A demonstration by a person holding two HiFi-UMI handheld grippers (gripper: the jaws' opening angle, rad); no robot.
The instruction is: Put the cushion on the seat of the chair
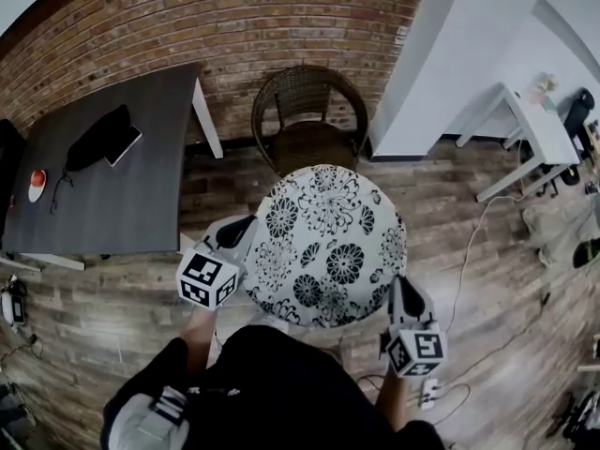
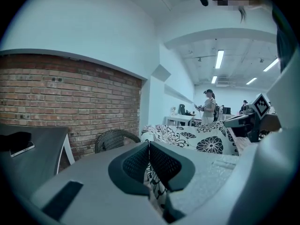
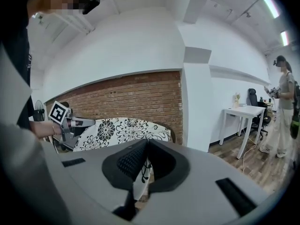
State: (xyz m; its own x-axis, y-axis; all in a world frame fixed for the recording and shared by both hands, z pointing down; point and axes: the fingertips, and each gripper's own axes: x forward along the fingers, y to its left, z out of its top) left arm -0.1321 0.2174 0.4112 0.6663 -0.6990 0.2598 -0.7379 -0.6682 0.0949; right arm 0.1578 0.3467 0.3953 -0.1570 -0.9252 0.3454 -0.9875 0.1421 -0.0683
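Closest in, my left gripper (image 1: 242, 236) is clamped on the near-left edge of the cushion (image 1: 328, 242). In the left gripper view the two dark pads (image 2: 136, 162) are pressed together with a fold of the flowered fabric pinched between them. Over on the other side, my right gripper (image 1: 401, 293) bites the near-right edge. The right gripper view shows the same: pads closed, a strip of the black-and-white cloth caught in the middle.

So the cushion is up off the floor, slung between both grippers and roughly level in front of me, round, white with black flowers. From the right gripper view I can look across it (image 3: 123, 129) to the left gripper (image 3: 65, 122) on the opposite rim.

Just beyond it stands the wicker chair (image 1: 310, 111), facing me. From the head view, the cushion's far edge overlaps the front of the seat; whether it touches there, I cannot tell.

To the left of the chair is the dark table (image 1: 141, 214), with a phone (image 1: 124, 145) on top. Behind everything runs the brick wall (image 1: 234, 26), and far right there's a white desk (image 1: 527, 125).
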